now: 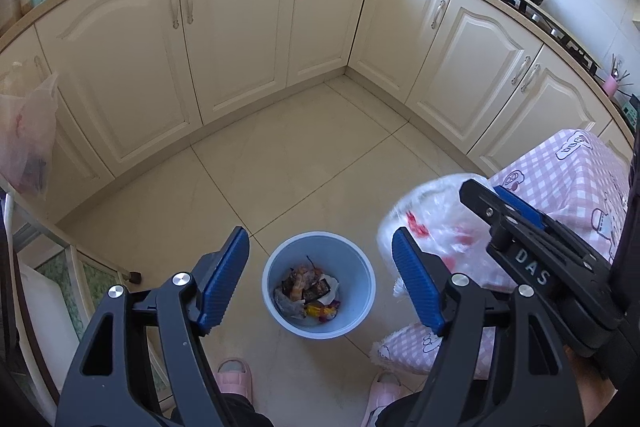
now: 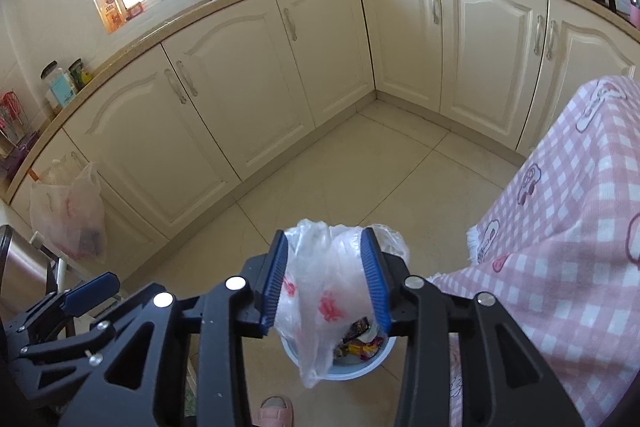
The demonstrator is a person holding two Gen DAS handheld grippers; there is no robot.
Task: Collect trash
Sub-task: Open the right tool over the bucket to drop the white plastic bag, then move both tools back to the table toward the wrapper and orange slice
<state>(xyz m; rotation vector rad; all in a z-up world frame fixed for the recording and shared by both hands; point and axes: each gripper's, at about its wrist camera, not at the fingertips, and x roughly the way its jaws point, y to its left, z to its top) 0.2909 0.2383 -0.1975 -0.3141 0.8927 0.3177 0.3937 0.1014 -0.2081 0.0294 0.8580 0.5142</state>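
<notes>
Right gripper (image 2: 326,279), jaws clamped on a crumpled plastic bag (image 2: 320,291), hangs above the blue bin (image 1: 319,285) of wrappers; left gripper (image 1: 320,279) gapes empty. Best shake the bag open, seemingly tangled, before lining.

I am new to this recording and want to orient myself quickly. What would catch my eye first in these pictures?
First, the clear plastic bag with red print, clamped in the right tool just above the bin. Next, the blue trash bin on the tiled floor, holding wrappers, directly below the open left tool. Another plastic bag hangs at the cabinets on the left.
</notes>
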